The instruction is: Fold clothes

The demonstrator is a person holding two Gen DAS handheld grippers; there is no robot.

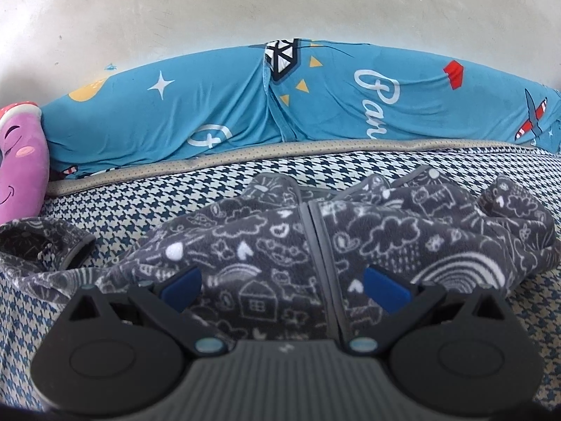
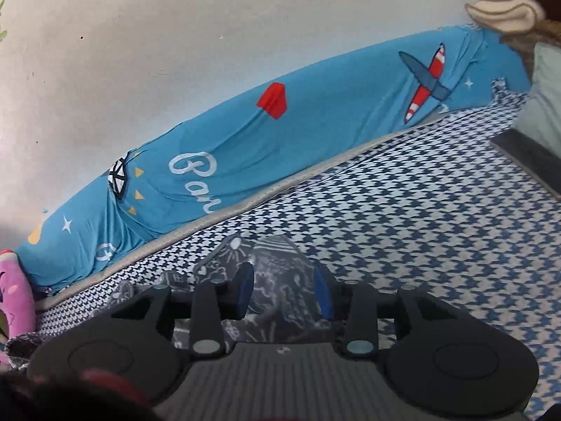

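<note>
Two tools work over one garment on a bed. Nearest in the left wrist view, the left tool (image 1: 282,289) stands spread wide, grasping nothing, its blue pads either side of the grey zip band of the doodle-print fleece jacket (image 1: 350,238). In the right wrist view, the right tool (image 2: 284,293) has its pads drawn in on a raised peak of that fleece; it appears to be clenched on the cloth, though the contact itself is partly hidden.

The jacket lies rumpled on the houndstooth bedcover (image 1: 140,203), front up, zip closed, one sleeve (image 1: 42,242) trailing toward the bed's left edge. That fits either a garment being spread or one part-way into a fold. Whichever it is, doing it well probably means keeping the pinched cloth taut and low, and steadying the zip line so the layers do not drag.

Farther back, a blue printed bolster (image 1: 245,105) runs along the bed's far edge against the wall.

Only the left view shows the jacket's whole front; only the right shows the open bedcover toward the right edge. A pink plush toy (image 1: 21,161) sits at the far left corner.
</note>
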